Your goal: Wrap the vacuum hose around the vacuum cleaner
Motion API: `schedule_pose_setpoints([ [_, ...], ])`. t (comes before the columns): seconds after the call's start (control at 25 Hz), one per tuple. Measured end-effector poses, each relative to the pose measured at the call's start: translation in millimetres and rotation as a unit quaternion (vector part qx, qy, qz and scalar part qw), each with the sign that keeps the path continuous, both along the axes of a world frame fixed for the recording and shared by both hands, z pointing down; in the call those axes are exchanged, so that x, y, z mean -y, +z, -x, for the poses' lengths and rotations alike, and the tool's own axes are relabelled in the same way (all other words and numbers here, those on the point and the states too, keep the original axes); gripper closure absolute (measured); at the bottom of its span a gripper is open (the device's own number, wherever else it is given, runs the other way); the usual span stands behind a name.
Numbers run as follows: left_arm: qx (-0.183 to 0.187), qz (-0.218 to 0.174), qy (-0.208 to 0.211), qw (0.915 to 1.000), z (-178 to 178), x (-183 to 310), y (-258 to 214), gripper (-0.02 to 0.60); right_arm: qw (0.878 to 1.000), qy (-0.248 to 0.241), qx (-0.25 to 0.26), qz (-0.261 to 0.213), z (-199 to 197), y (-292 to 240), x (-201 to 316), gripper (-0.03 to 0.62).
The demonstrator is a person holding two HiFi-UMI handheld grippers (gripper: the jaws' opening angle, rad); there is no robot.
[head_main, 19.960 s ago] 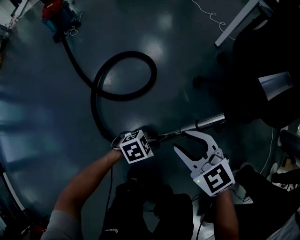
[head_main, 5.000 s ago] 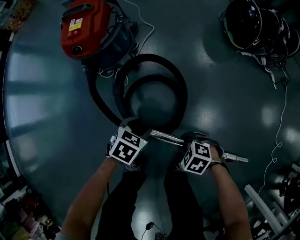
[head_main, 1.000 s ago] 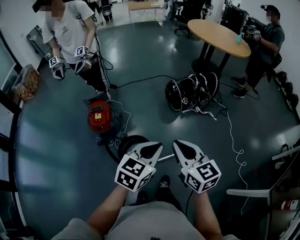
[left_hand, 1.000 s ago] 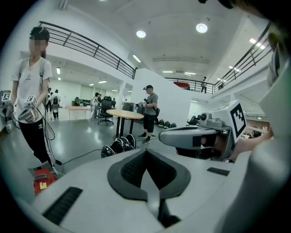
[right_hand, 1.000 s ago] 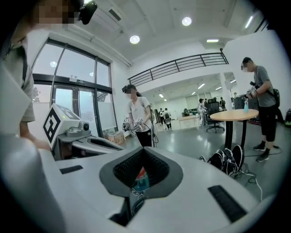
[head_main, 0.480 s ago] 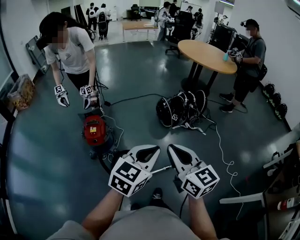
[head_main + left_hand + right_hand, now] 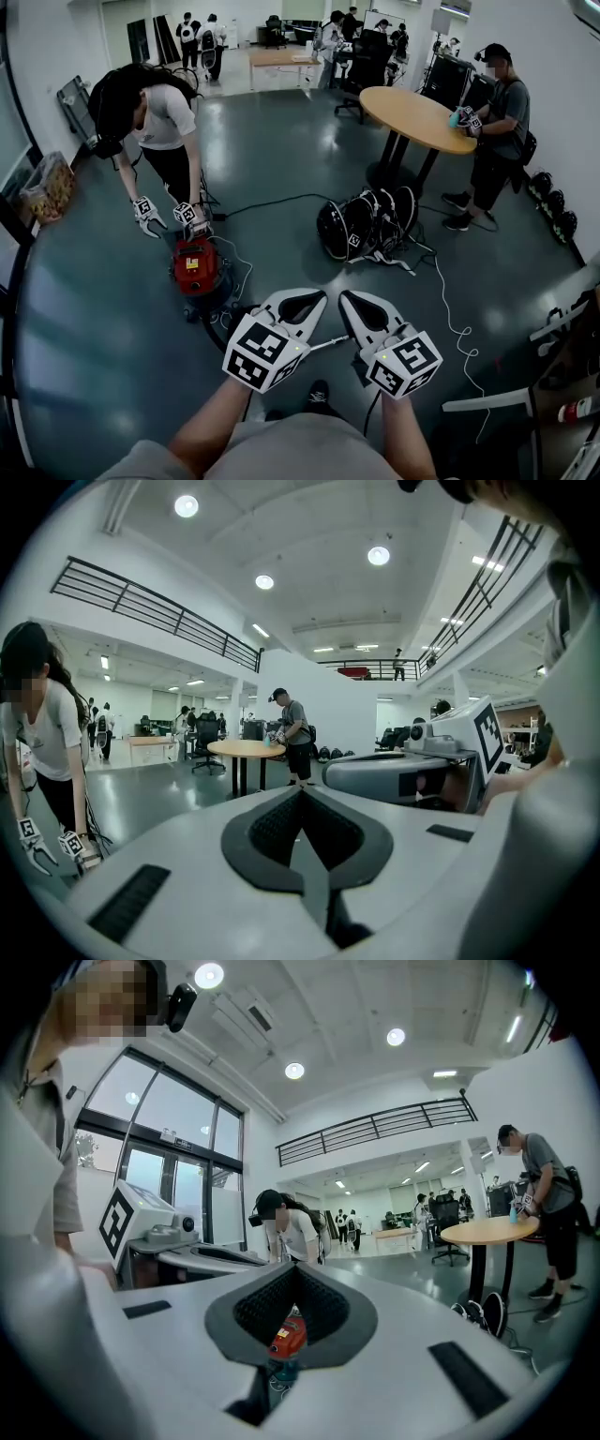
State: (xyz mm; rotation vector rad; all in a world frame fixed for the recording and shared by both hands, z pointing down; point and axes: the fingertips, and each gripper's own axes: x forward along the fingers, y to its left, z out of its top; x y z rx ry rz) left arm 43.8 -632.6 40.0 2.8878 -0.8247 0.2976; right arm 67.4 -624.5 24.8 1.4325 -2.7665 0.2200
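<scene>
The red vacuum cleaner (image 7: 195, 265) stands on the dark floor ahead and to my left. Its black hose (image 7: 225, 319) lies coiled beside it, mostly hidden behind my left gripper (image 7: 317, 296). A bit of the metal wand (image 7: 324, 344) shows between my two grippers. My right gripper (image 7: 345, 297) is held next to the left one, both raised above the floor, shut and empty. In the right gripper view the vacuum cleaner (image 7: 288, 1333) shows through the hole between the shut jaws. Another person (image 7: 159, 122) bends over the vacuum with hand-held grippers (image 7: 187, 215) touching its top.
A round wooden table (image 7: 417, 117) stands at the back right, with a person (image 7: 499, 112) beside it. A heap of black gear (image 7: 367, 223) lies on the floor ahead, and a white cable (image 7: 452, 314) trails right of it. Office chairs and people fill the far room.
The other person has bent down and lowered their grippers onto the vacuum cleaner. My two grippers have stayed shut and side by side, hardly moving.
</scene>
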Motion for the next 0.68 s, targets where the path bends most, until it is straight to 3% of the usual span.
schedule_pose_setpoints([
  [0.68, -0.005, -0.003, 0.007, 1.0, -9.6, -4.2, -1.3, 0.575, 1.0, 0.003, 0.004, -0.01, -4.6, -5.1, -4.4, 0.591],
])
